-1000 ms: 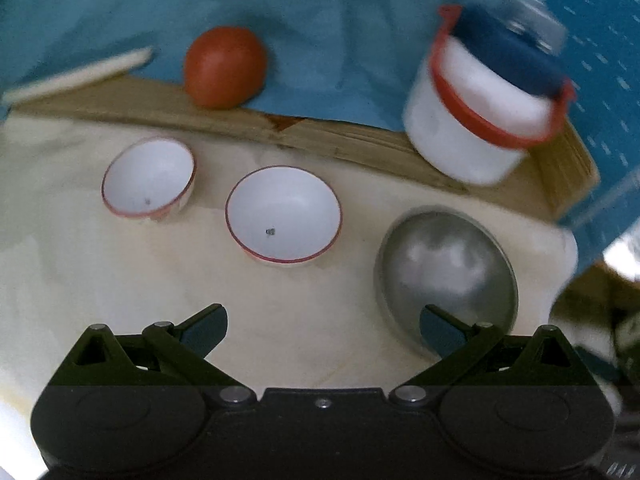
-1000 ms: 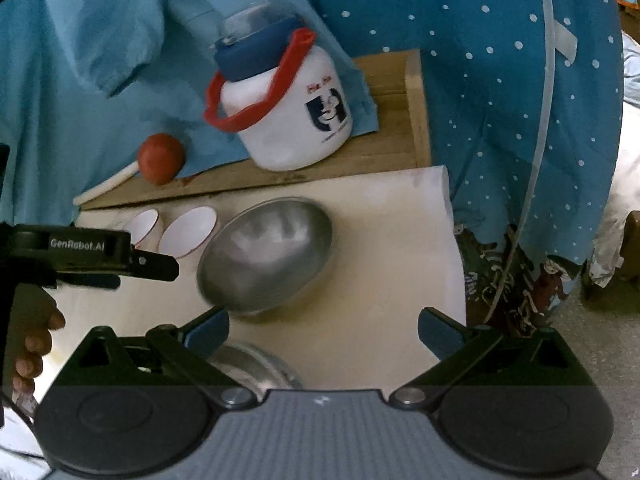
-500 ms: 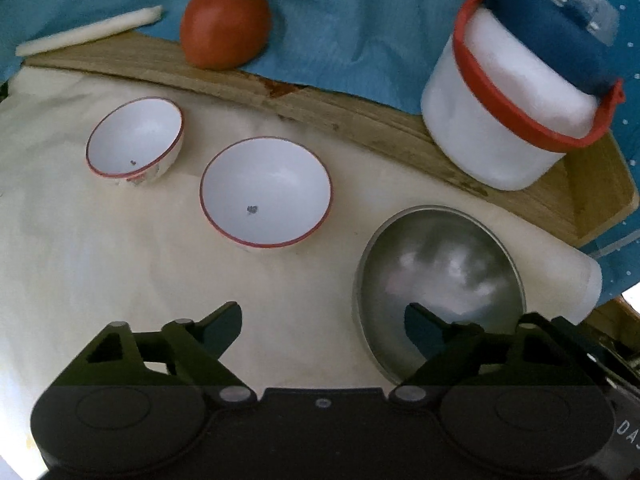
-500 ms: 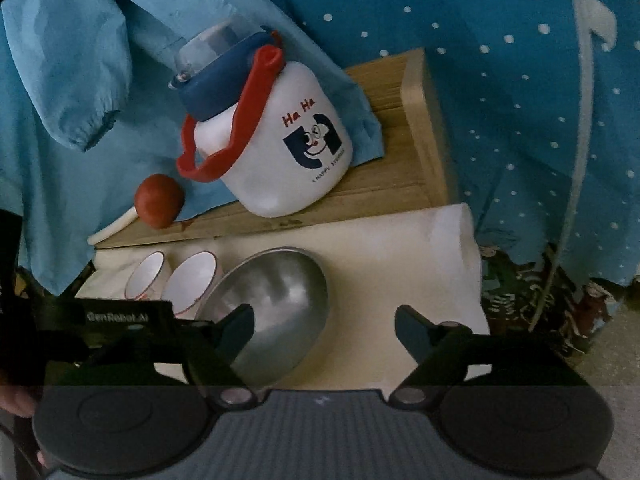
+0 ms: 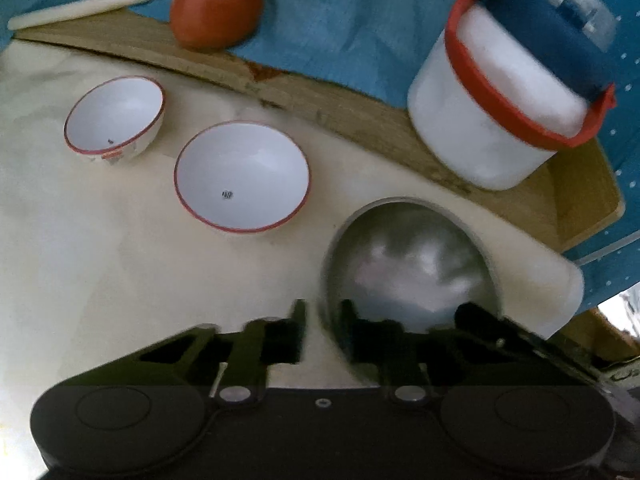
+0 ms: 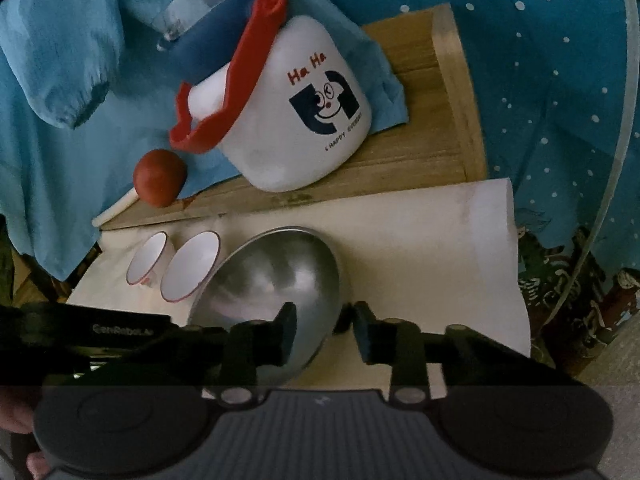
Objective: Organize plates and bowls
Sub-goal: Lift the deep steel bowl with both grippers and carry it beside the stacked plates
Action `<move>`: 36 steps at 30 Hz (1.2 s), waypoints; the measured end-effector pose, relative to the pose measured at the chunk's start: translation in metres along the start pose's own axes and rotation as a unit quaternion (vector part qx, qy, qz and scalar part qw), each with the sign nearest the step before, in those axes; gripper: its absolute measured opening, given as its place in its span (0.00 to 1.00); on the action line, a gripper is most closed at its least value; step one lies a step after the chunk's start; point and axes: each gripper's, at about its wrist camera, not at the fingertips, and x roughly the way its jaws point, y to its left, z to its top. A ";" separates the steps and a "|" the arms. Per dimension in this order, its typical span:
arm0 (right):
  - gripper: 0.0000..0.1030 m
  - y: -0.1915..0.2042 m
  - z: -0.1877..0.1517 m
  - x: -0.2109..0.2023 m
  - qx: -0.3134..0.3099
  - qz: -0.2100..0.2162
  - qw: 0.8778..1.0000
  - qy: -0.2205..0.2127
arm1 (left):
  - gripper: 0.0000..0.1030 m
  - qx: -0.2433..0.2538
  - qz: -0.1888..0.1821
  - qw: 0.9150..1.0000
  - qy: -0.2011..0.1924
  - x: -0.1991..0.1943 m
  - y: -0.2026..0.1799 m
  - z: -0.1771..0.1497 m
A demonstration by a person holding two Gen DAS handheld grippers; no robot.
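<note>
Both grippers have just been closing on the steel bowl (image 5: 412, 268), whose rim lies between each pair of jaws. The left gripper (image 5: 322, 332) pinches the rim at the bowl's 8 o'clock side, jaws nearly shut on the thin wall. The right gripper (image 6: 326, 332) clamps the rim at 5 o'clock in its own view. My advice: lift evenly with both, keeping the bowl level. The 2 white bowls (image 5: 242, 178) sit at 10 o'clock on the cream surface (image 5: 100, 248), well apart from either gripper.
</note>
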 end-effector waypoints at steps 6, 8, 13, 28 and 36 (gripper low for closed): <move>0.19 0.002 -0.002 0.002 0.005 -0.004 1.000 0.003 | 0.10 0.005 0.000 1.000 -0.010 -0.004 0.002 -0.002; 0.18 0.003 -0.003 0.001 0.009 -0.008 1.000 0.004 | 0.09 0.004 -0.002 1.000 -0.017 -0.008 0.002 -0.002; 0.17 0.012 -0.002 -0.016 0.012 -0.016 1.000 -0.016 | 0.09 0.020 -0.023 0.999 -0.039 -0.026 0.000 0.000; 0.17 0.108 -0.025 -0.049 -0.008 -0.012 0.999 -0.039 | 0.09 0.011 -0.076 0.995 -0.058 -0.098 0.089 0.002; 0.18 0.187 -0.080 -0.020 -0.022 -0.002 1.000 0.015 | 0.09 -0.008 -0.070 0.998 -0.006 -0.115 0.193 -0.015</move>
